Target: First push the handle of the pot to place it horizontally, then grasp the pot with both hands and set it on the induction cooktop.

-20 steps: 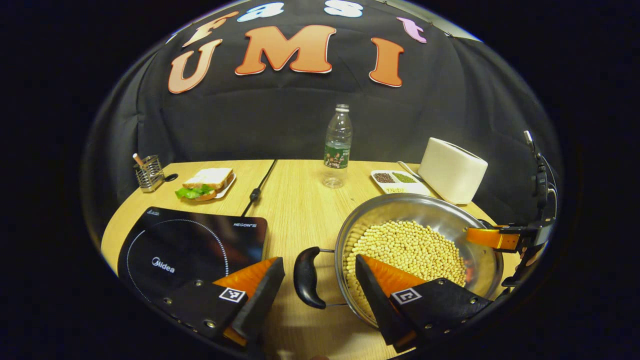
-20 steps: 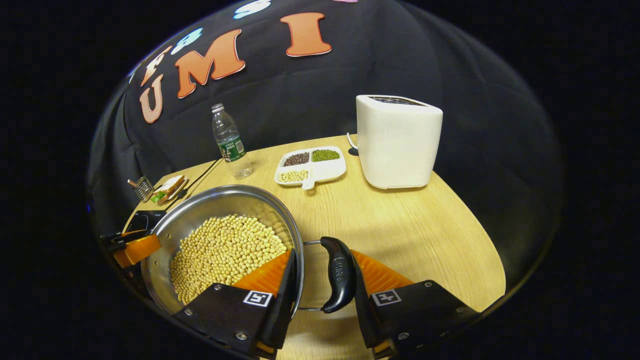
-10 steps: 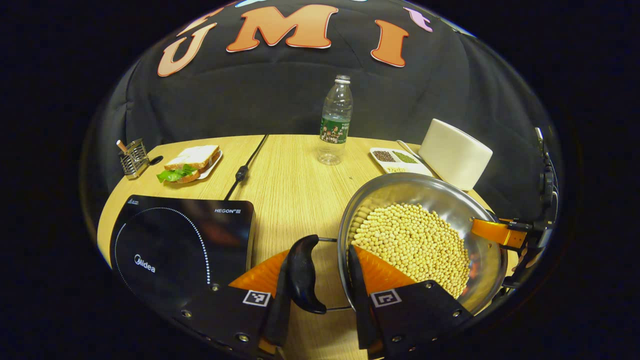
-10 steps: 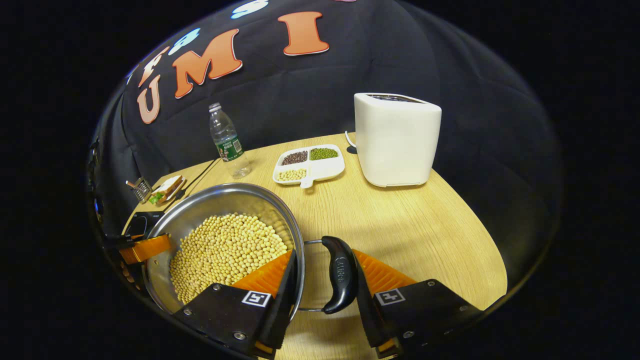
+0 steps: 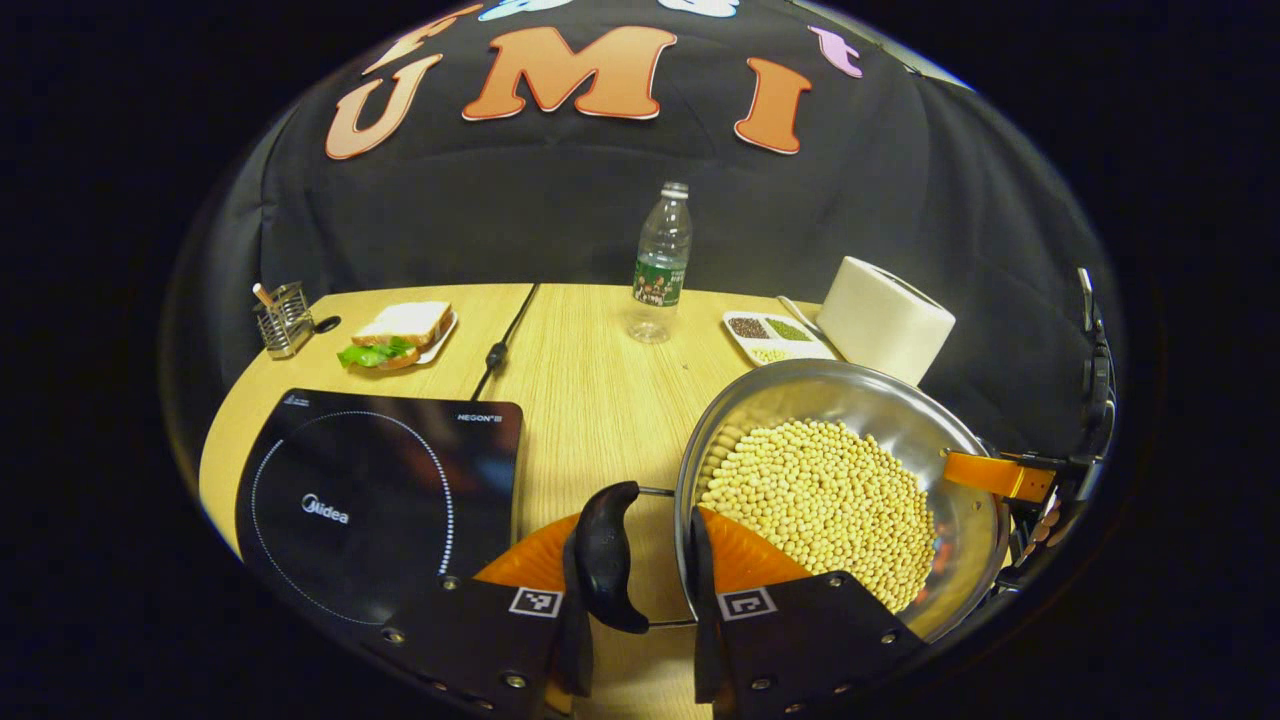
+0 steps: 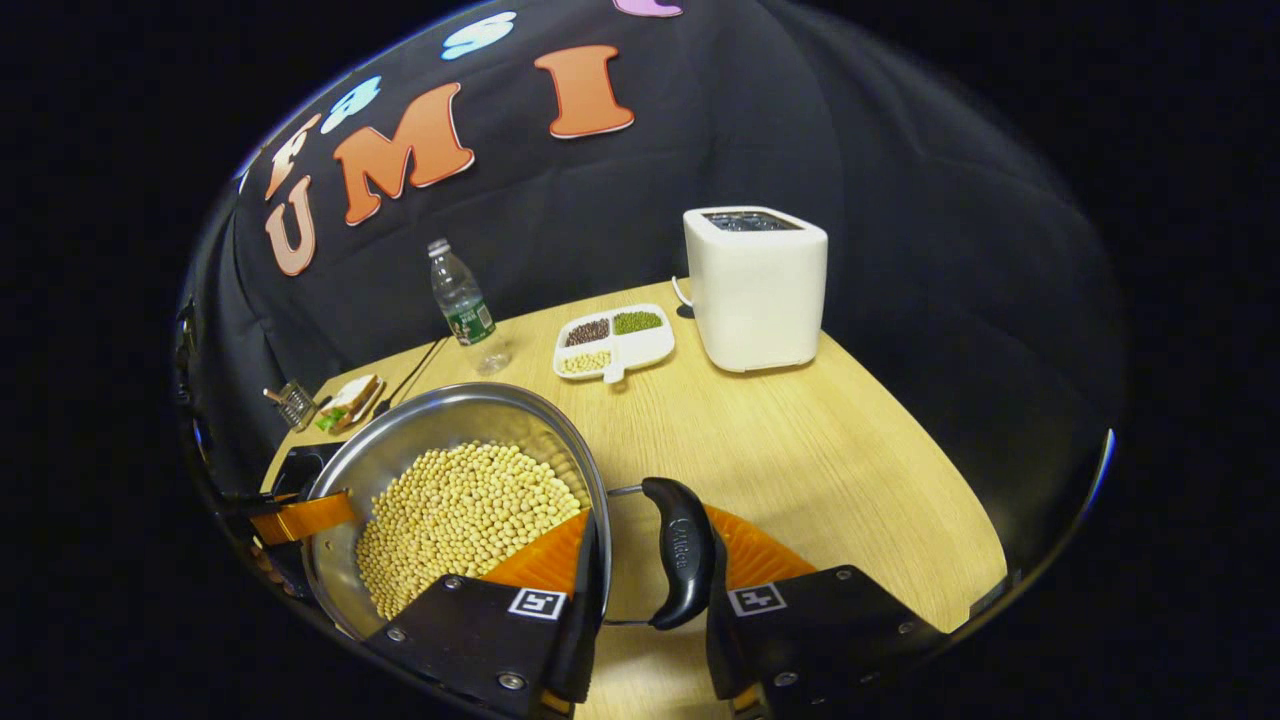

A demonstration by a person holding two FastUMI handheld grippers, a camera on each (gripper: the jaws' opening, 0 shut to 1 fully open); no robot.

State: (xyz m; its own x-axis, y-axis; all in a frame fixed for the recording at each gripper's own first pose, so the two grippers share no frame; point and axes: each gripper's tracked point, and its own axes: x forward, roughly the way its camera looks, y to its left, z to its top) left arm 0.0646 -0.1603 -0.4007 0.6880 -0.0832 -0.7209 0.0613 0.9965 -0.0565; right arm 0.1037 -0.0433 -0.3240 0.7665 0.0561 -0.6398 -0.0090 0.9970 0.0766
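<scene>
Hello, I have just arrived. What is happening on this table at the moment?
A person holds a gripper in each hand and grasps a steel pot of soybeans by its two side handles. The left gripper closes around the left handle and the pot's rim; the right gripper does the same at the right handle. The induction cooktop waits bare to the pot's left.

Pot was shiny polished metal; its handles glossy black plastic. Cooktop had a smooth, glossy glass-like top. Tabletop was matt wood grain. Bottle clear plastic, toaster matt white plastic, wall matt cloth.
</scene>
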